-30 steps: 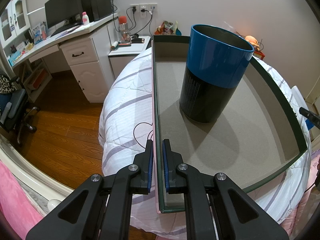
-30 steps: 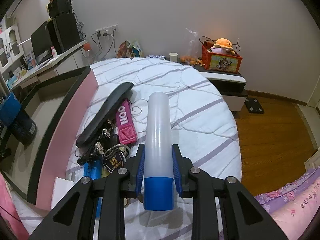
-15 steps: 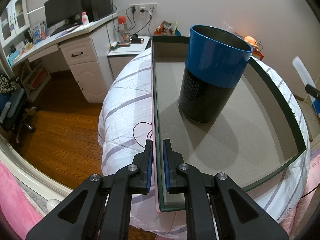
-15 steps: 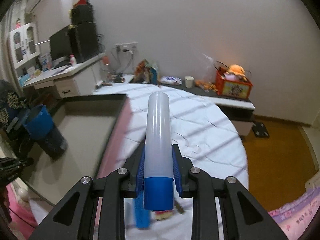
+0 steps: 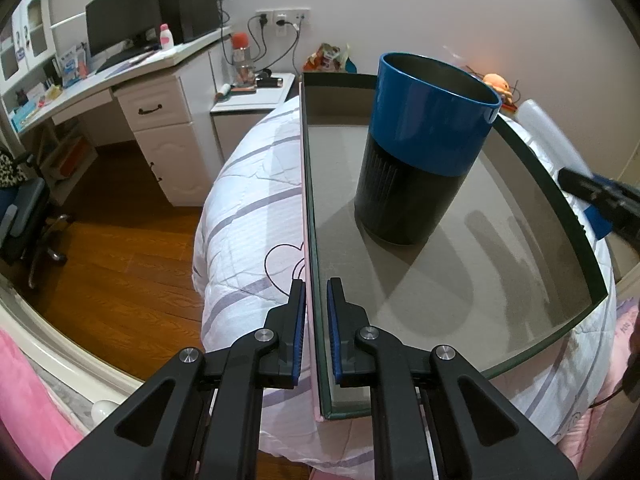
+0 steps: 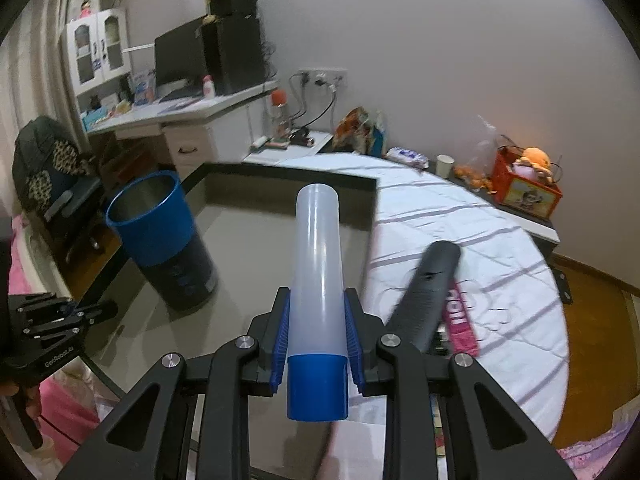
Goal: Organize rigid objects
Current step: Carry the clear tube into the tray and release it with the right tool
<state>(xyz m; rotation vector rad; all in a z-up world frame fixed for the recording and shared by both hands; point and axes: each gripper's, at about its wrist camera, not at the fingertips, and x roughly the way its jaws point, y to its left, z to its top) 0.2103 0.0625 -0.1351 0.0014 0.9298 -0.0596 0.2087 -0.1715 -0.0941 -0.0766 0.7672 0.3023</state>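
The left gripper (image 5: pixel 317 316) points steeply down, its jaws clamped on the near part of the box's left wall (image 5: pixel 310 240). The right gripper (image 6: pixel 317 340) tilts downward at the box's right side, jaws pressed on a tube (image 6: pixel 317 272) that juts forward between its fingers (image 6: pixel 280 336).

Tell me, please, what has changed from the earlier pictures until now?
The right gripper, shut on the translucent tube, has swung from above the bed items over toward the tray. The left gripper stays clamped on the tray's near wall, and the blue-and-black cup stands unmoved inside.
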